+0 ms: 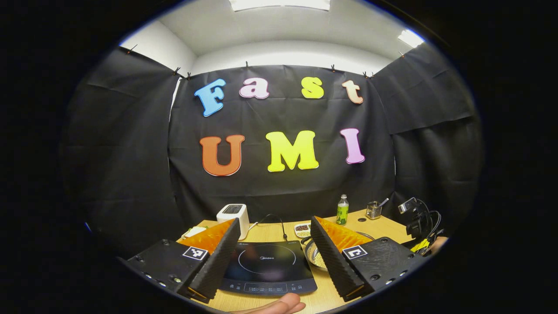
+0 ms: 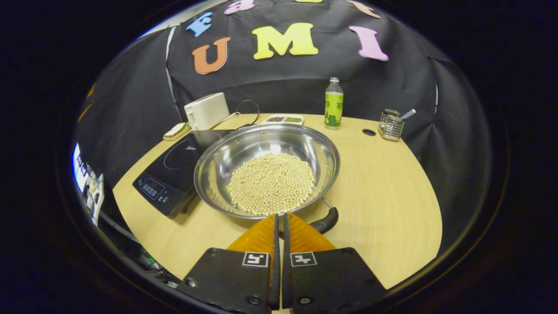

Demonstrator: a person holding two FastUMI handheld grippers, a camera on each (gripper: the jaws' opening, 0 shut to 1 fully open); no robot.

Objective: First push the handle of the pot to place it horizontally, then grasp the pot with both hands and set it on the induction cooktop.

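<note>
Right gripper view: the right claw (image 2: 279,224), fingers together, sits just left of the pot (image 2: 267,170) handle (image 2: 327,221), which angles toward the table's near edge; the left claw (image 1: 274,246) stands apart.

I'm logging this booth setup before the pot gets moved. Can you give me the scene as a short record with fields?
pot: steel pot on the wooden table, right of the cooktop, rim overlapping its edge
contents: pale round beans
handle: dark handle pointing toward the right tool
induction cooktop: black induction cooktop, nothing on its ring
left tool: left tool open, raised over the cooktop
right tool: right tool shut, empty, beside the handle
back of table: white appliance, green bottle, wire holder
</note>
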